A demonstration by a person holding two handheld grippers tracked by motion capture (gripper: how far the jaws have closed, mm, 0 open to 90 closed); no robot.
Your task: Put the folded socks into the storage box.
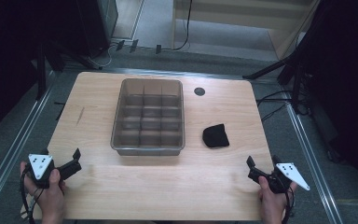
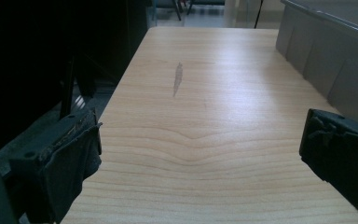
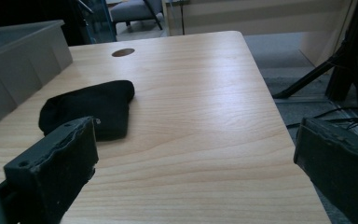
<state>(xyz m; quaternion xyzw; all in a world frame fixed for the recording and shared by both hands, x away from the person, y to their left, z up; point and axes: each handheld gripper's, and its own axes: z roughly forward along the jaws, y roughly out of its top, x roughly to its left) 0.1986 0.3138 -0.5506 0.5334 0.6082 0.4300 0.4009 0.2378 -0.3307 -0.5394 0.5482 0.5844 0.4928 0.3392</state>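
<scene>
A divided tray (image 1: 148,116) sits at the centre of the desk (image 1: 214,186). A folded sock (image 1: 215,136) lies on the desk to the right of the tray, near it but apart. A cable hole (image 1: 199,91) lies above the sock, toward the desk's far edge. The left tool (image 1: 70,161) sits at lower left, the right tool (image 1: 262,162) at lower right.
</scene>
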